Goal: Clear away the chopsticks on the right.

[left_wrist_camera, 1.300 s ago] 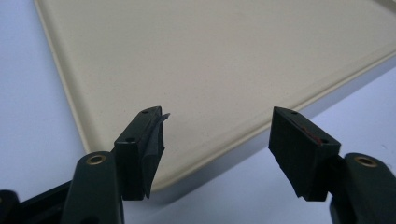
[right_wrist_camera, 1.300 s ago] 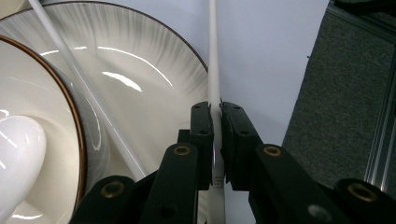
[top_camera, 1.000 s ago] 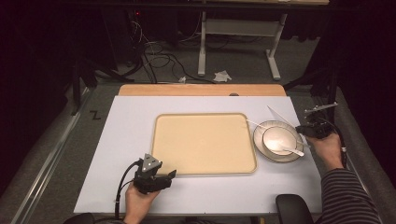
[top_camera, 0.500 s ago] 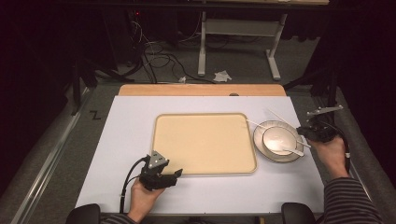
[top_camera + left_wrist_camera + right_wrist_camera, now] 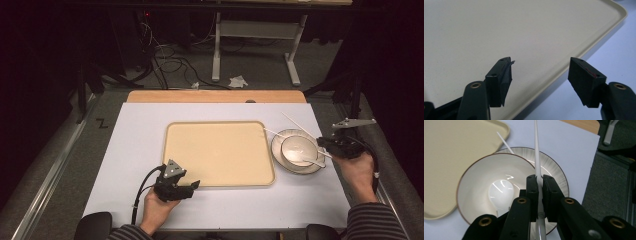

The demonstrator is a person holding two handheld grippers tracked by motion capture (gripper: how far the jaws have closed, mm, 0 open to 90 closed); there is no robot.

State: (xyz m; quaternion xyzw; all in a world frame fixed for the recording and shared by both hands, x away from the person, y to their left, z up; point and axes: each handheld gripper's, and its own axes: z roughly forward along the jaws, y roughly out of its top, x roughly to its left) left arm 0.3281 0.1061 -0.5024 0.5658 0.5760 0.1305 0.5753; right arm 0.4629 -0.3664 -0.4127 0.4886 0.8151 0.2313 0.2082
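While the white-covered table (image 5: 130, 150) and the big beige tray (image 5: 220, 150) in its middle sit just as they did a second ago, the action is off to the right, at the ribbed plate (image 5: 280, 162) with the bowl (image 5: 295, 147) standing on it. A white spoon (image 5: 312, 161) rests in that bowl.

At the tray's near corner, the left gripper (image 5: 192, 186) hovers with its jaws spread wide and nothing between them, barely shifted.

The right gripper (image 5: 327, 145) has edged back and upward from the plate's right rim, jaws pinched tight on a thin white chopstick (image 5: 300, 126). To my eye that means the pick is made and the stick is coming away, ready to be carried somewhere, likely the tray.

It hangs over the plate's far right edge. Its long axis runs diagonally, the tapered tip pointing away from the jaws towards the table's far side and slightly left. A second chopstick (image 5: 272, 132) lies across the gap from the tray's rim to the plate.
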